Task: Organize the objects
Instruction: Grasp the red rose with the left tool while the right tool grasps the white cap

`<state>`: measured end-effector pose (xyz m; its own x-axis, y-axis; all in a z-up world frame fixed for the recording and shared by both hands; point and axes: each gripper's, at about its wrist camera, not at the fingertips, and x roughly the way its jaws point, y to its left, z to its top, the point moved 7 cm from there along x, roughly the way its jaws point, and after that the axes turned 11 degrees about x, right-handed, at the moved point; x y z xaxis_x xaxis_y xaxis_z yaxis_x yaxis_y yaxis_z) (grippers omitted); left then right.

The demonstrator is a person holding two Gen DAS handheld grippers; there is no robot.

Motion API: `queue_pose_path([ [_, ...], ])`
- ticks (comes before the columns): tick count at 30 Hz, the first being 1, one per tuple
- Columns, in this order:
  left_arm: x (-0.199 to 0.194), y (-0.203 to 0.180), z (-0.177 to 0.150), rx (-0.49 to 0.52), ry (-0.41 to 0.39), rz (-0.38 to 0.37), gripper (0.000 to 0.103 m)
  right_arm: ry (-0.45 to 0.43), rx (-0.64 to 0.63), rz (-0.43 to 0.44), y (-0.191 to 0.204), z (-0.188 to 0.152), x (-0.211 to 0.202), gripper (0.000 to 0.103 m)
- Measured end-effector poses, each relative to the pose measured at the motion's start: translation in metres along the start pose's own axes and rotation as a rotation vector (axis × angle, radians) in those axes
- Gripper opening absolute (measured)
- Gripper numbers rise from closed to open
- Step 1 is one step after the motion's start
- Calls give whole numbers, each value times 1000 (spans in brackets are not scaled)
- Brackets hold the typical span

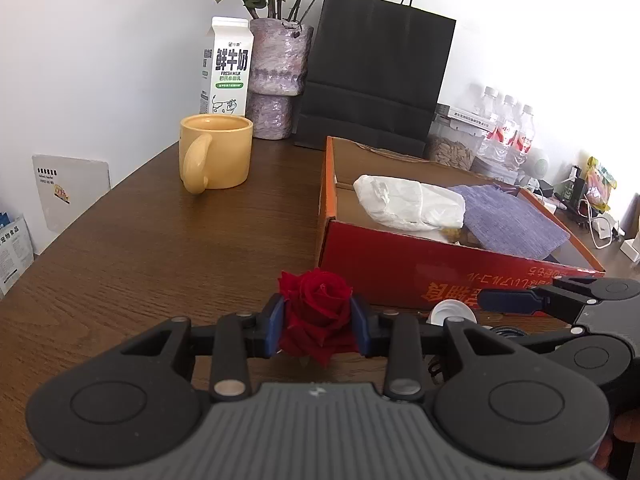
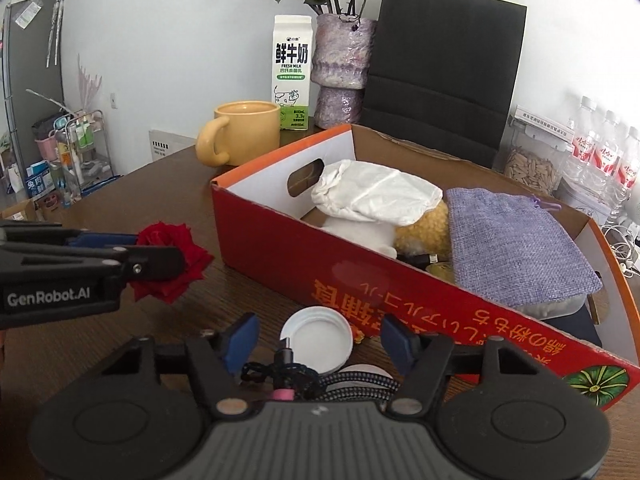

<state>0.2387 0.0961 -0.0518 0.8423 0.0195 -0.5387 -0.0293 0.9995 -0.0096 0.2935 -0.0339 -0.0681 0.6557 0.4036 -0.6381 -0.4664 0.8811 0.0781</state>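
Task stage: sorting is partly done, by my reading; the red cardboard box [image 2: 400,280] on the bench [image 1: 160,248] already holds a white cloth pouch [image 2: 372,196], a purple fabric bag [image 2: 512,240], and something yellow and fuzzy beneath them
Left to do: the red rose [image 1: 316,312], the white lid [image 2: 320,336] and the braided cable [image 2: 340,380] lie outside the box; each likely needs a place
Left hand-held gripper [image 1: 318,324]: closed part-way, its blue pads pressed against both sides of the rose bloom, so it has hold of it
Rose position: between those pads, above the bench, just beside the near wall of the box
Right hand-held gripper [image 2: 320,344]: jaws stand apart with nothing clamped; the white lid and a cable plug lie between them, the pads clear of both
Lid and cable position: on the bench, close against the front of the box
Other items: a yellow mug [image 1: 216,152], a milk carton [image 1: 226,68], a vase of dried roses [image 1: 276,76] and a black paper bag [image 1: 372,68] stand along the wall
Readable writing: carton reads "FRESH MILK" under large Chinese characters; the left tool body in the right view reads "GenRobot.AI"
Box print: orange Chinese characters, upside down from here, plus a green pumpkin picture; I cannot read them with confidence
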Motion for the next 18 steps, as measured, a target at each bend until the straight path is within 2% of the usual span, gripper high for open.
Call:
queue_pose_path([
  [3, -1, 2, -1, -6, -4, -7, 36, 13, 3, -11, 2, -1, 4, 53],
  [10, -1, 2, -1, -12, -15, -19, 36, 36, 0, -37, 4, -5, 12, 45],
  [12, -1, 2, -2, -12, -16, -21, 36, 40, 1, -38, 4, -5, 13, 40],
  [18, -2, 3, -2, -16, -23, -25, 36, 33, 2, -29, 6, -4, 10, 39],
])
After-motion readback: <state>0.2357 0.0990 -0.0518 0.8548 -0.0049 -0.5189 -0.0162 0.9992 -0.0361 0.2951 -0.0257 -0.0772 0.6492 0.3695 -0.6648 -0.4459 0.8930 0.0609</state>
